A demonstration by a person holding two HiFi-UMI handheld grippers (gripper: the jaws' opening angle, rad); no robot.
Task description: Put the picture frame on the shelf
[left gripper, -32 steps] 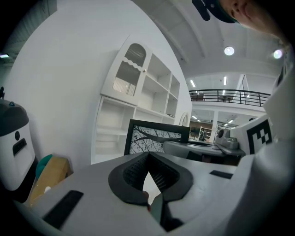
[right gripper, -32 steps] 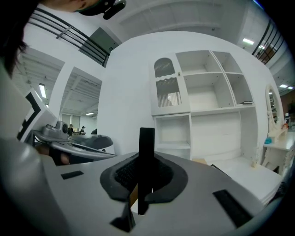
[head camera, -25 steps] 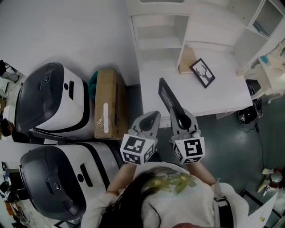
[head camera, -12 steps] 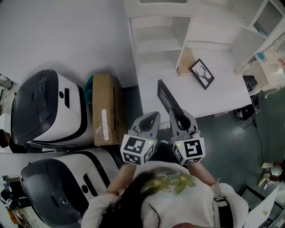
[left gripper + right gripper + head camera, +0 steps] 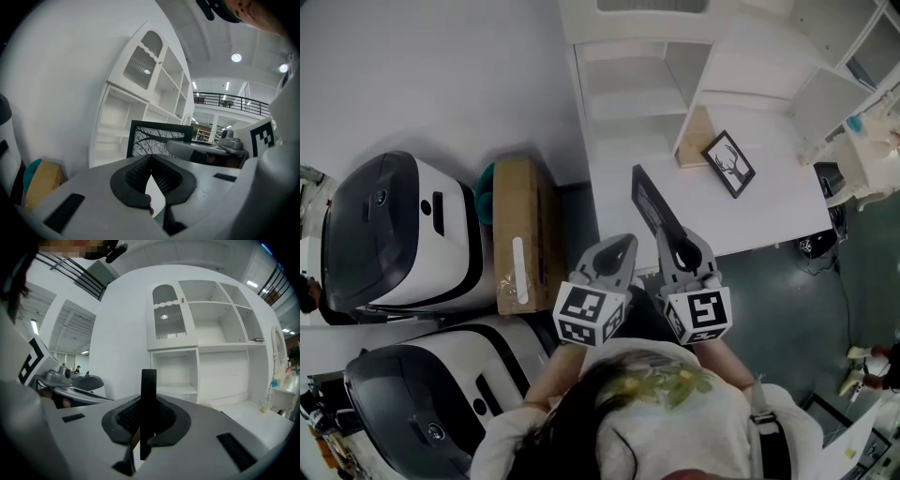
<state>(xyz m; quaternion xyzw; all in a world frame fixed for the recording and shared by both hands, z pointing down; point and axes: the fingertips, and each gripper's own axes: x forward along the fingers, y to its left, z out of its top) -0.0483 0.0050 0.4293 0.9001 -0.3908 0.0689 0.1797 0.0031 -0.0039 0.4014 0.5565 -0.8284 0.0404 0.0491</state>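
1. The right gripper (image 5: 668, 236) has its fingers (image 5: 123, 420) clamped on the picture frame (image 5: 649, 201), a thin dark-edged frame that sticks out forward from the grip.
2. In the right gripper view the picture frame (image 5: 148, 390) shows edge-on as a narrow black upright bar pinched between the two pads.
3. The left gripper view shows the frame's face (image 5: 157, 138): a black border round a pale print of bare branches.
4. The left gripper (image 5: 622, 246) is just beside the right one. Its fingers (image 5: 136, 180) are pressed together at the tips with nothing between them.
5. In the head view the held frame lies over the near left corner of the white bench (image 5: 750, 214), short of the shelf (image 5: 633, 94), a white unit with open compartments at the far end of the bench.
6. A second frame (image 5: 728, 163), black-edged with a deer print, lies flat on the bench near the shelf.
7. Just beside it a tan board (image 5: 695, 137) rests against the shelf's foot; possibly another frame's back, but this is hard to tell.
8. A cardboard box (image 5: 517, 234) stands on the floor left of the bench.
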